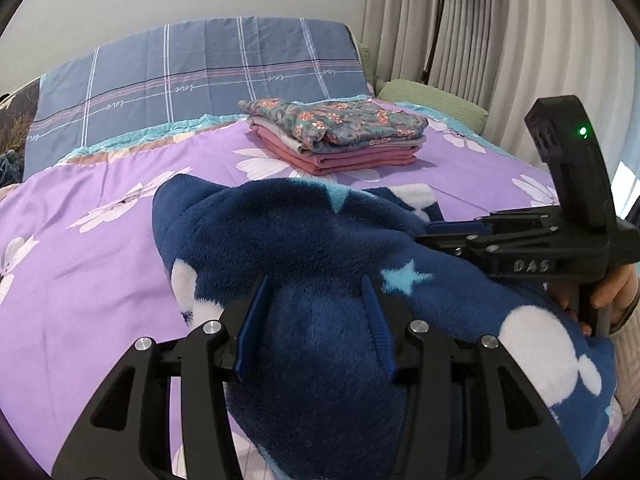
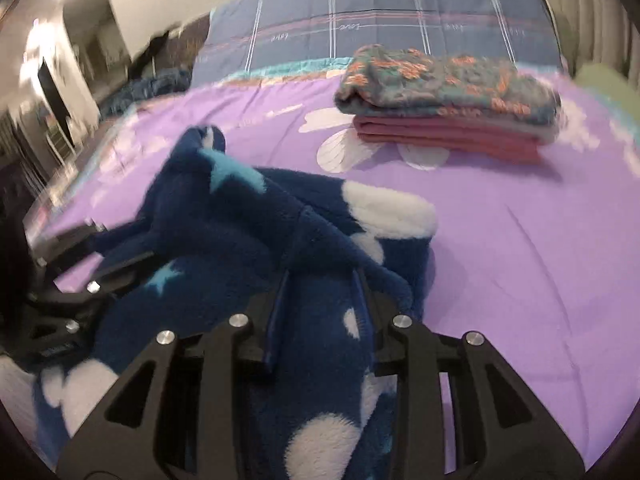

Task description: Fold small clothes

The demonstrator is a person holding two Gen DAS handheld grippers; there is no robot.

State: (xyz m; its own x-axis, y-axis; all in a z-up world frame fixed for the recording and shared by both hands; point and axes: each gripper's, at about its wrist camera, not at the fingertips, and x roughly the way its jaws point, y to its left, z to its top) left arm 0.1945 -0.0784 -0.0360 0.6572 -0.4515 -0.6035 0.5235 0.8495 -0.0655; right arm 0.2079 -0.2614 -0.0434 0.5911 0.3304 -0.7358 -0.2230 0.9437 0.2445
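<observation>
A dark blue fleece garment (image 1: 320, 240) with white blobs and pale blue stars lies bunched on the purple bedsheet (image 1: 100, 260). My left gripper (image 1: 316, 320) sits low in the left wrist view. Its blue pads press a thick fold of the fleece from both sides. My right gripper (image 1: 434, 230) reaches in from the right, held by a hand, and is shut on another edge of the garment. In the blurred right wrist view, my right gripper (image 2: 320, 296) pinches a ridge of the fleece (image 2: 248, 240), and the left gripper (image 2: 120, 256) shows at the left edge.
A stack of folded clothes (image 1: 336, 136), floral on top and pink below, sits farther up the bed (image 2: 448, 104). Behind it are a blue plaid pillow (image 1: 200, 76) and a green pillow (image 1: 432, 104). Curtains and a black lamp (image 1: 444, 0) stand at the back right.
</observation>
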